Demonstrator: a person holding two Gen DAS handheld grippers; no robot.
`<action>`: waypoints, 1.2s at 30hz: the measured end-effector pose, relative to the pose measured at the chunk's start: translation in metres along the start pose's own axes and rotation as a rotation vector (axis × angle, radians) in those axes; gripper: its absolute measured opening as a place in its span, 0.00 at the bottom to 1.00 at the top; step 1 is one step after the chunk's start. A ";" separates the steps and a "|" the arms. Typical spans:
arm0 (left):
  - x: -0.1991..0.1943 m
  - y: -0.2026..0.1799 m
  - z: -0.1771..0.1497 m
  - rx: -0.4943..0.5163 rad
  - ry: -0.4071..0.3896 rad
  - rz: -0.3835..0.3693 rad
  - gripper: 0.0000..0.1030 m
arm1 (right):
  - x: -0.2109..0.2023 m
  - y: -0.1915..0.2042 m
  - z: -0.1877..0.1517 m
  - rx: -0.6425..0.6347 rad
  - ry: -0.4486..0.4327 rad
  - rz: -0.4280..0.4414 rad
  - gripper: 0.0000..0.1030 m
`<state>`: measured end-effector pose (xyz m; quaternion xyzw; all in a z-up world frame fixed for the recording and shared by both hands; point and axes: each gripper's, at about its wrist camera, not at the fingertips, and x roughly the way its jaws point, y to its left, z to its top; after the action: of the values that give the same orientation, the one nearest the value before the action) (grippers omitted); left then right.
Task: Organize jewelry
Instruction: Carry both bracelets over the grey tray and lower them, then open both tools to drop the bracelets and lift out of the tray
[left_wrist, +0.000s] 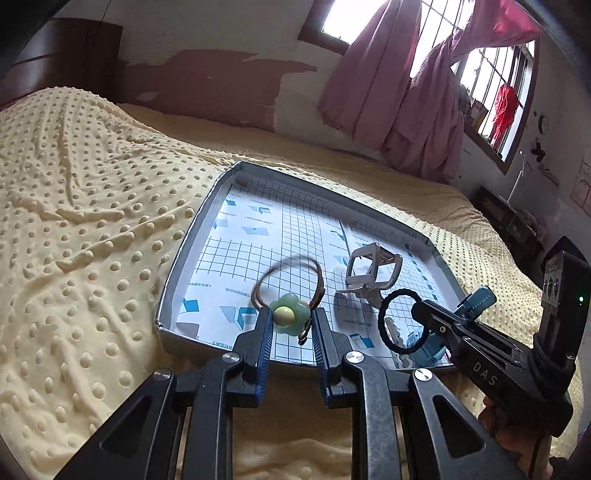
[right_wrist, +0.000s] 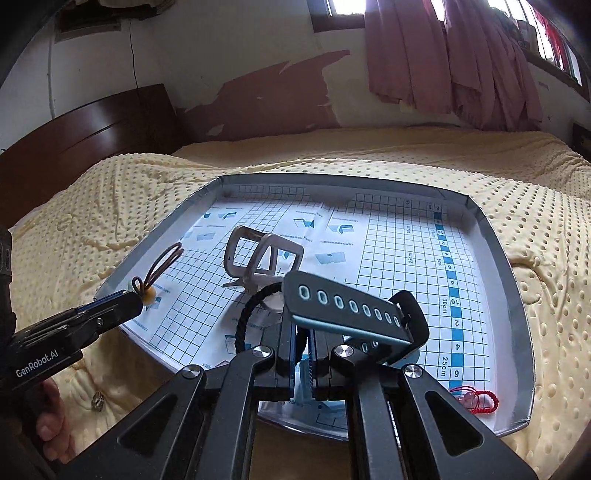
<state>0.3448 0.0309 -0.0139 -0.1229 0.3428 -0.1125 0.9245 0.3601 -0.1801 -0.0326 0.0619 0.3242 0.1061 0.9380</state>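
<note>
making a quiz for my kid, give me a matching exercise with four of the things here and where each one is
Things:
1. flower hair tie
2. black hair tie
3. beige claw clip
4. red cord bracelet

Places:
A. lying in the tray's near right corner
B. between the left gripper's fingers
C. resting mid tray, untouched
D. held by the right gripper

Pairs: 1-B, 2-D, 3-C, 4-A
</note>
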 end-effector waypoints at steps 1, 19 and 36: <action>-0.001 0.000 -0.001 -0.003 -0.002 0.003 0.19 | -0.001 -0.001 0.000 -0.004 0.000 -0.002 0.08; -0.157 -0.021 -0.057 0.002 -0.297 0.057 1.00 | -0.165 0.003 -0.047 -0.011 -0.316 0.024 0.93; -0.268 -0.051 -0.172 0.123 -0.474 0.165 1.00 | -0.285 0.025 -0.150 -0.079 -0.465 -0.033 0.99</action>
<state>0.0271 0.0348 0.0379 -0.0607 0.1177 -0.0252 0.9909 0.0443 -0.2175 0.0245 0.0426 0.0962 0.0865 0.9907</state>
